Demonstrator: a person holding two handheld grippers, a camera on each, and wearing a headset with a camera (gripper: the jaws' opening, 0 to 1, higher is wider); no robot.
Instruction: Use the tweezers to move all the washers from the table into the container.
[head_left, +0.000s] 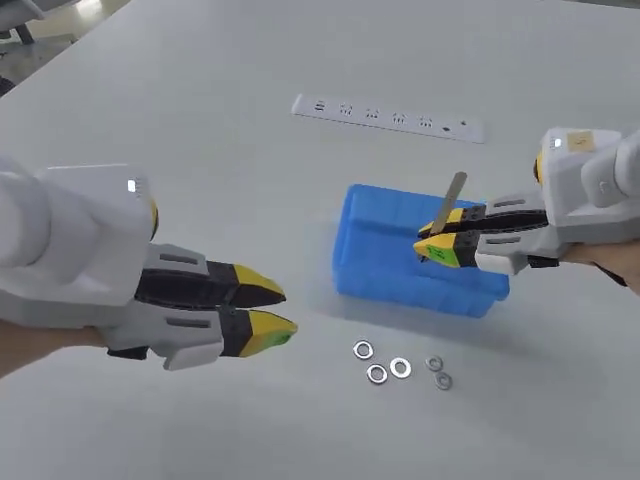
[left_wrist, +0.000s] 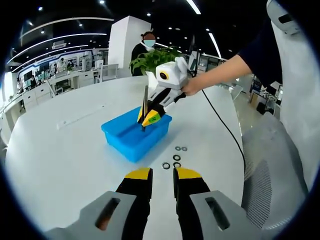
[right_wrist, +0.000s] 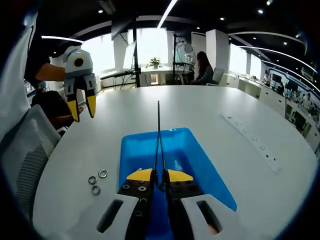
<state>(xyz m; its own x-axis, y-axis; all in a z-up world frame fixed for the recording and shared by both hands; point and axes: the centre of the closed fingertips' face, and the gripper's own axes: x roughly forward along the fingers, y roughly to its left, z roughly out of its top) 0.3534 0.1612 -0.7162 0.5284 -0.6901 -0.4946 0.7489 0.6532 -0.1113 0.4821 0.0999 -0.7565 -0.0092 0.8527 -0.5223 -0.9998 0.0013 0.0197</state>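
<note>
Left gripper (head_left: 270, 310), jaws slightly parted and empty, hovers above the table (head_left: 200, 120). Five washers (head_left: 399, 367) lie toward its near edge beside the container (head_left: 400, 270), so at least five transfers remain. Right gripper (head_left: 440, 248) clamps the tweezers (head_left: 455, 190) over the container, tips pressed together; whether on a washer, unclear.

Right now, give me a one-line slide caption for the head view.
Right gripper holds tweezers over the blue container; five washers lie on the table beside it; left gripper hovers empty.
</note>
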